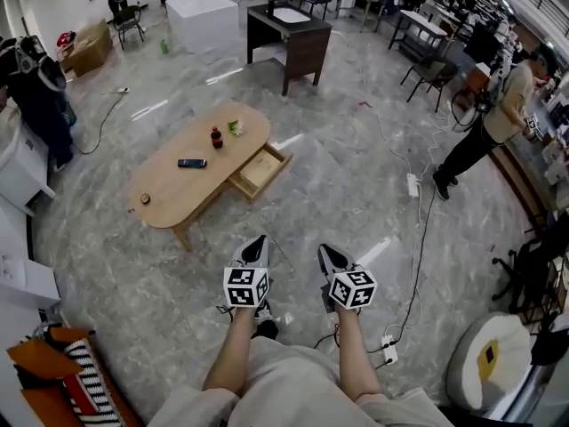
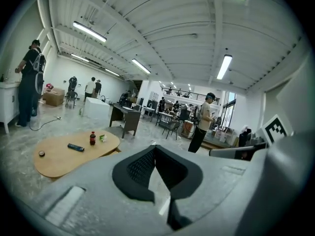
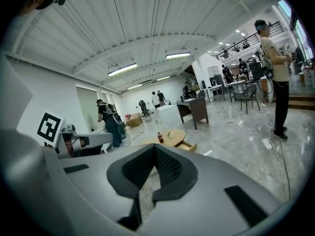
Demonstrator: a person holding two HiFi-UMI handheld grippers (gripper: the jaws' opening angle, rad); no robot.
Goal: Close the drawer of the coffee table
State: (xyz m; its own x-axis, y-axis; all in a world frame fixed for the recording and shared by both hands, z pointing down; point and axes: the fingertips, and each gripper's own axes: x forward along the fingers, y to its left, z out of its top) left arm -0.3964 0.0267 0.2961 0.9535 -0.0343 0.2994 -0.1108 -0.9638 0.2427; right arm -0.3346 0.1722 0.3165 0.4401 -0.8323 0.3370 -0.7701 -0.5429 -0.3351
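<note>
Wooden coffee table [image 1: 173, 189] drawer [image 1: 261, 170] pulled out | left tongs [image 1: 259, 239] pressed together | right tongs [image 1: 324, 249] pressed together

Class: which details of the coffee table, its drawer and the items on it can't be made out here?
- Open wooden drawer: inside too small to check in the head view, too far off in the right gripper view.
- Small dark round thing on the oval wooden coffee table: too small to identify, head view.
- Green-white item: too small in every view.
</note>
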